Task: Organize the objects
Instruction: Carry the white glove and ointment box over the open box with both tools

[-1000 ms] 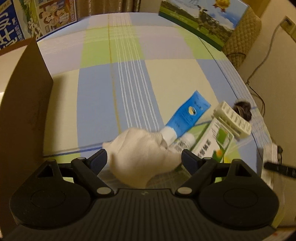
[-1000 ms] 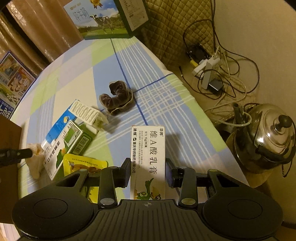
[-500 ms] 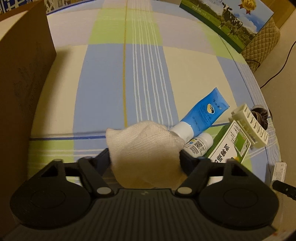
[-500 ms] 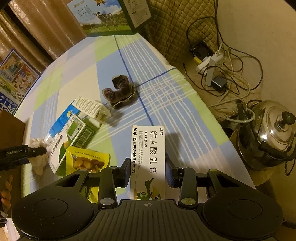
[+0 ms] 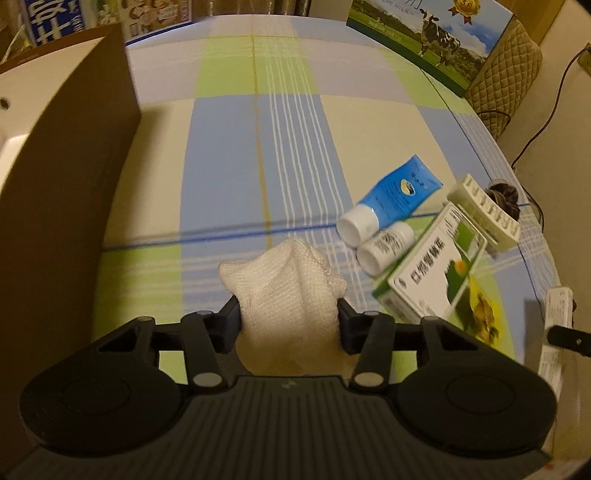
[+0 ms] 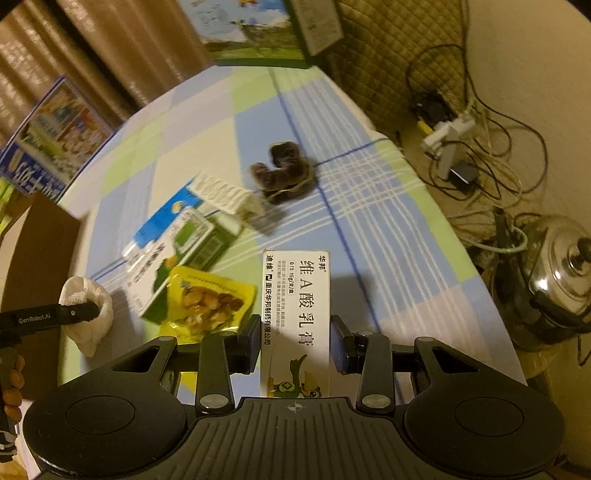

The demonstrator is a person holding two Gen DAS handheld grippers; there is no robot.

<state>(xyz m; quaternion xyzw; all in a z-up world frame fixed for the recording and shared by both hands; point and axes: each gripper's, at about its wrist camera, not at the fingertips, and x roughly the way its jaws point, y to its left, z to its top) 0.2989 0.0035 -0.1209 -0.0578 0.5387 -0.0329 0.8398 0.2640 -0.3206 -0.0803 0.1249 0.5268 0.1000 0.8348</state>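
Left claw (image 5: 289, 320): jaws have just been closing and now pinch a white knitted cloth (image 5: 284, 284) from both sides; the cloth bulges up between the pads and rests on the desk (image 5: 229, 155).
Right claw (image 6: 294, 343): narrow, clamped on a white ointment box (image 6: 296, 295) printed with black Chinese characters; the box stands on end between the pads.
Ahead-right of left claw: blue tube (image 5: 391, 199) with a white cap, and a small white bottle (image 5: 384, 245) touching it.
Right of left claw: green-and-white medicine box (image 5: 436, 269), lying partly over a yellow snack packet (image 6: 207, 301).
Beyond the medicine box: white ribbed plastic piece (image 5: 487, 210), then a dark brown scrunchie (image 6: 284, 171).
Left of left claw: brown cardboard box wall (image 5: 62, 206).
Far edge of desk: milk carton (image 5: 432, 33) with a cow picture.
Right of right claw, on the floor: steel kettle (image 6: 554, 280) and tangled cables (image 6: 476, 122).
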